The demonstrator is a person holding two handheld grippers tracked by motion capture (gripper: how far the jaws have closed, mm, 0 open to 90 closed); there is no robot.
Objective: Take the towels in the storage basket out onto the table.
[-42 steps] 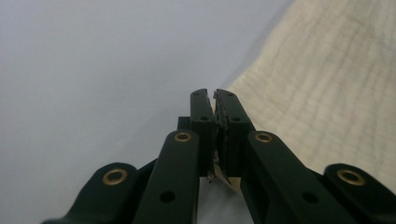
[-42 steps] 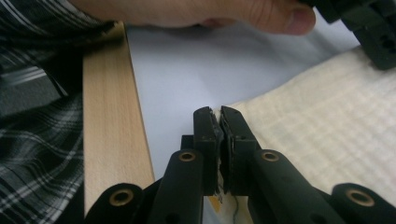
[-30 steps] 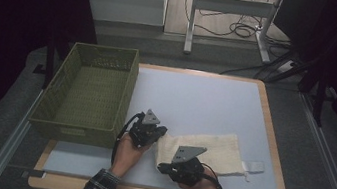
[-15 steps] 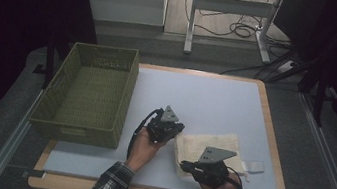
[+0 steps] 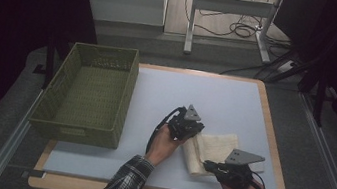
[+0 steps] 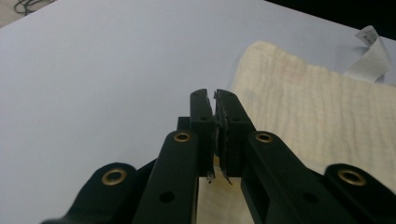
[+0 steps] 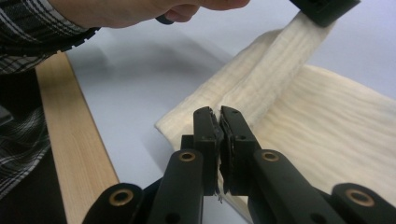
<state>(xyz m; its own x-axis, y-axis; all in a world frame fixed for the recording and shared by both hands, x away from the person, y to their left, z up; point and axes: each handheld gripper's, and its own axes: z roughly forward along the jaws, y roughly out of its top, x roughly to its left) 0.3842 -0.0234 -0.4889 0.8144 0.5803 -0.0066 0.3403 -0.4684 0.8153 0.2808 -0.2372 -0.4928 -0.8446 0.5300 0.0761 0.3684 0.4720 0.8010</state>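
Note:
A cream cloth lies on the grey-blue mat at the front right, with its near-left edge lifted and folded over. My left gripper is shut on that edge at the cloth's far left corner. In the left gripper view the jaws are pressed together with frayed fabric between them, and the cloth spreads to the right. My right gripper is shut on the same edge nearer the front. Seen from the right gripper, the cloth stretches as a taut band up to the left gripper.
A green woven basket stands on the left of the mat. A white label sticks out at the cloth's far side. The table's wooden rim runs close by the right gripper. A plaid sleeve reaches in from the front.
Both hands have moved to the right and a little away from the front edge, carrying the cloth's left edge over the rest. The cloth now looks narrower.

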